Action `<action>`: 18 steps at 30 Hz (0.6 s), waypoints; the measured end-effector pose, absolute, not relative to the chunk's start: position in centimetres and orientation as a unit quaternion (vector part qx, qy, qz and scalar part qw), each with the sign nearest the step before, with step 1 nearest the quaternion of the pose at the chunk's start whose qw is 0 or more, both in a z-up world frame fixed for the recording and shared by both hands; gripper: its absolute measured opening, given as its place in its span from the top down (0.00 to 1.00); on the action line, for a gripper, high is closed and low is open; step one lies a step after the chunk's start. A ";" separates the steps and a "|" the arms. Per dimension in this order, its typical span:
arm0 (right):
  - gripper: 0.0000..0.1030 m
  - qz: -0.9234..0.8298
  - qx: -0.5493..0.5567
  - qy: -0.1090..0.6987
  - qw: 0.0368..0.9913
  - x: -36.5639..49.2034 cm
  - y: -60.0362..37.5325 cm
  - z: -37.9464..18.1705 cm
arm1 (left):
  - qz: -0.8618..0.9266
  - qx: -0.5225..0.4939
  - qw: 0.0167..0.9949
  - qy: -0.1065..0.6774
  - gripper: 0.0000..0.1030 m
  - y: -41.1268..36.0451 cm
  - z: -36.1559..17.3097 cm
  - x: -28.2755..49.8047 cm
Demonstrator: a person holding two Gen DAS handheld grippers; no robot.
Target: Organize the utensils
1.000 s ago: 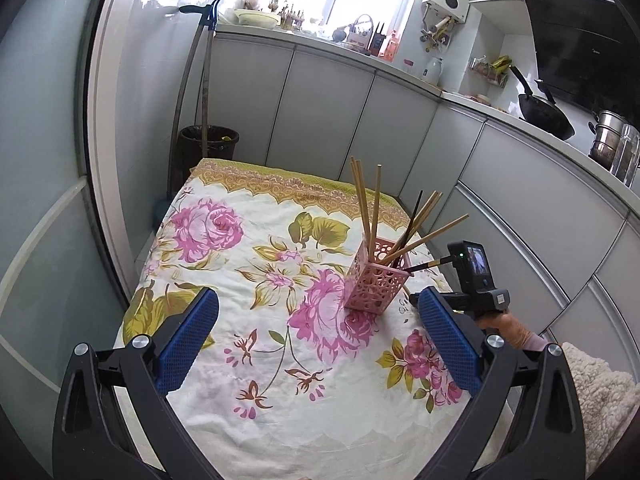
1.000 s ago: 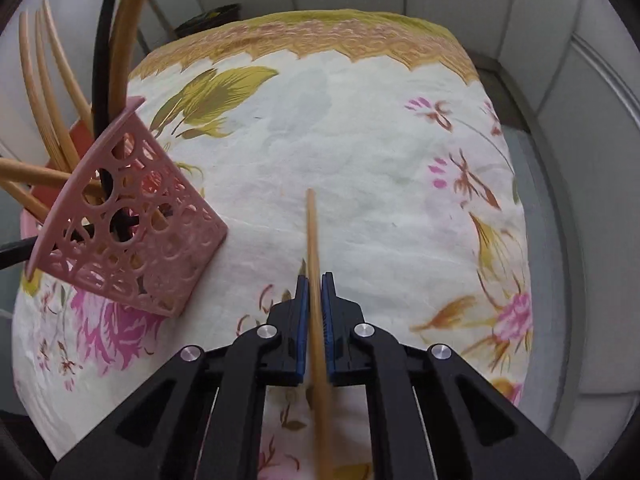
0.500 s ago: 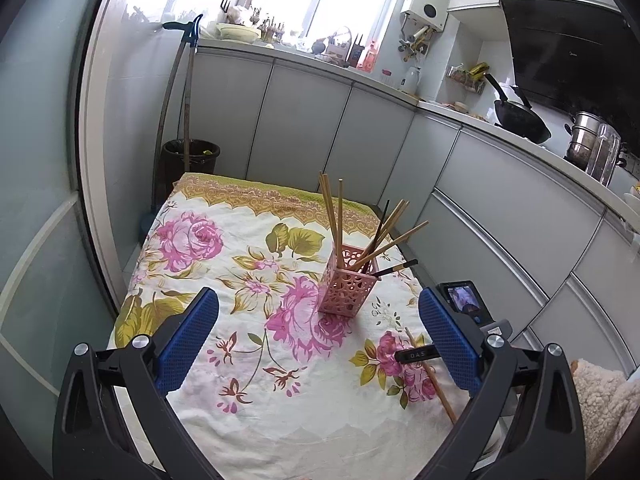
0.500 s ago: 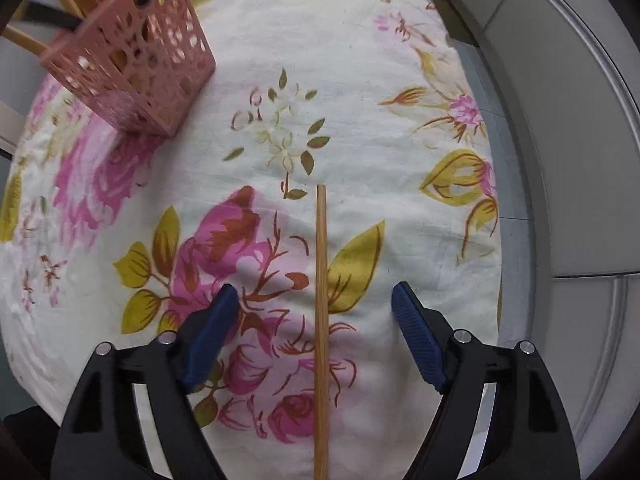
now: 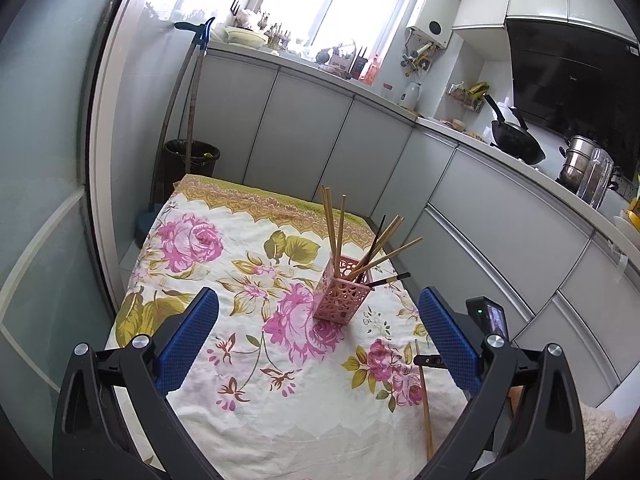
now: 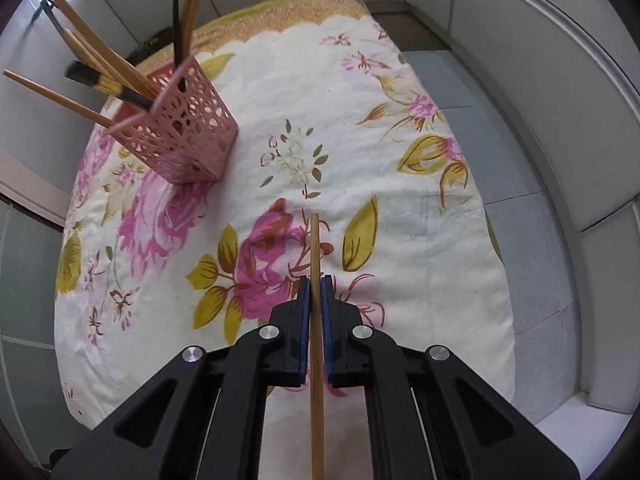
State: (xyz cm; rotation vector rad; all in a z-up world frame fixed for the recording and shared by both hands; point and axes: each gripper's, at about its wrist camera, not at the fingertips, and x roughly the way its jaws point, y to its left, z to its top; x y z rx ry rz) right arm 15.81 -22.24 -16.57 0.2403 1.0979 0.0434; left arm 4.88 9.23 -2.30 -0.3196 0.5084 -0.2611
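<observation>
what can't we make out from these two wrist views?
- Chopstick in the right gripper: right wrist view, its rear end is cut off by the bottom edge.
- Same chopstick, left wrist view: the left gripper's right finger hides where it is clamped.
- Pink holder: both views, its walls hide the lower ends of the chopsticks inside.
- Screen on the right gripper: left wrist view, too small to read.
</observation>
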 end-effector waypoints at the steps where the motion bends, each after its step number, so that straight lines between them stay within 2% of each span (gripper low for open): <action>1: 0.95 0.019 0.107 0.502 0.858 14.8 -22.0 -15.5 | -0.128 -0.156 0.947 0.249 0.07 9.3 -2.3 4.9; 5: 0.95 0.019 0.093 0.459 0.884 14.2 -21.3 -13.7 | -0.128 -0.155 0.949 0.243 0.07 9.3 -2.0 4.4; 8: 0.95 0.023 0.091 0.394 0.914 13.9 -20.3 -10.0 | -0.128 -0.156 0.950 0.240 0.07 9.4 -1.8 4.1; 18: 0.95 0.063 0.096 0.193 0.974 13.6 -16.9 6.1 | -0.126 -0.159 0.950 0.236 0.07 9.5 -1.8 4.2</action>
